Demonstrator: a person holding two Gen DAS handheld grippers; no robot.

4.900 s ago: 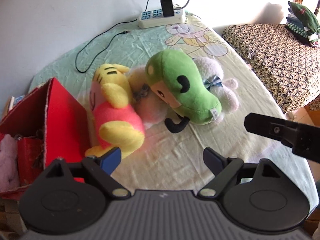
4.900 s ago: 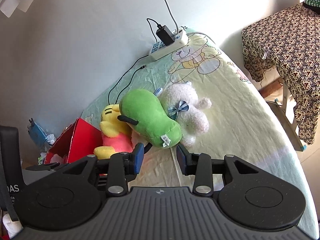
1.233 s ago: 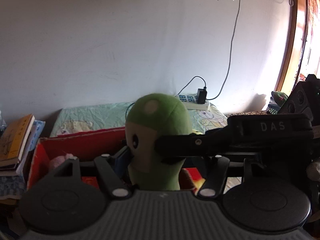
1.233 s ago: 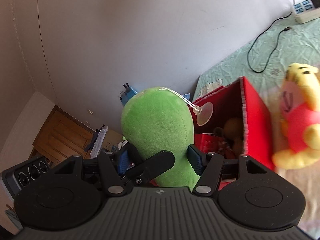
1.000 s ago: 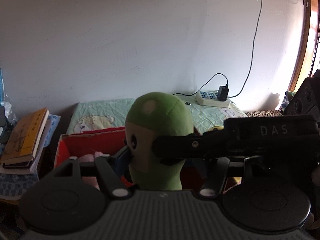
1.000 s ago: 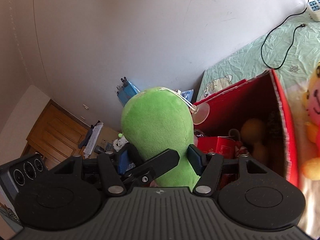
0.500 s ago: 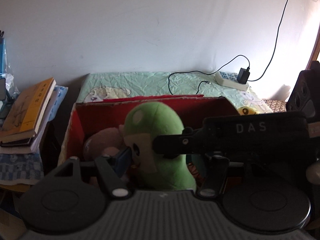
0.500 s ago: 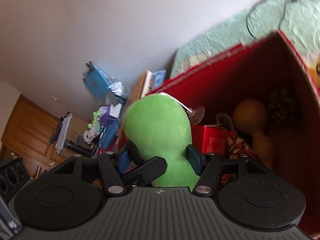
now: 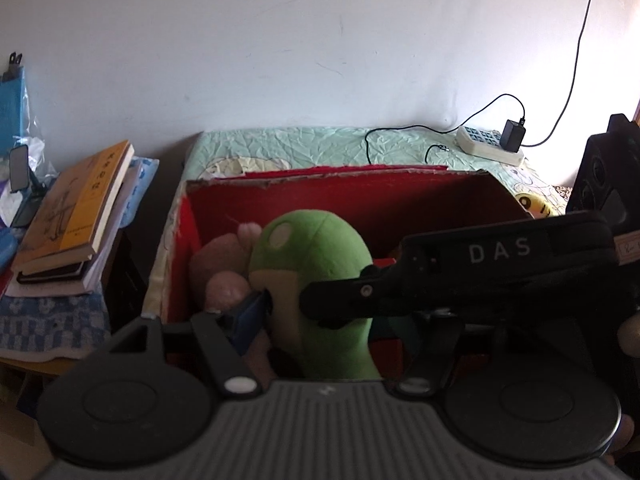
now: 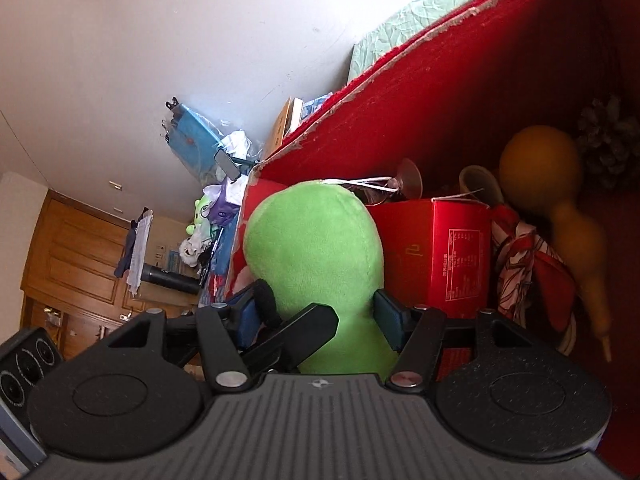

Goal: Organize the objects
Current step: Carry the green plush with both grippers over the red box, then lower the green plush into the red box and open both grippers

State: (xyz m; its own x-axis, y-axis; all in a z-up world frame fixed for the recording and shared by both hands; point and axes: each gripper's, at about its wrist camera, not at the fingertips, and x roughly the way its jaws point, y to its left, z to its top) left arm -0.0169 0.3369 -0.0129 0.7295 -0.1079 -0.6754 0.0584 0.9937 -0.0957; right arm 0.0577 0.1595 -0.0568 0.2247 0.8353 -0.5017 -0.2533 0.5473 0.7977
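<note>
Both grippers, left [image 9: 340,312] apparently and right [image 10: 316,320] clearly, are clamping the green plush [image 10: 316,256] inside the red box [image 10: 460,92], awaiting release.

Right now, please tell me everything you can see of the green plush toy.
The green plush toy is soft, fuzzy and bright green, with a rounded head, a pale spot on top and a tan face patch. It stands roughly upright, lowered into the red box, beside a pinkish plush. Both the left gripper and right gripper have their jaws shut on its body.
</note>
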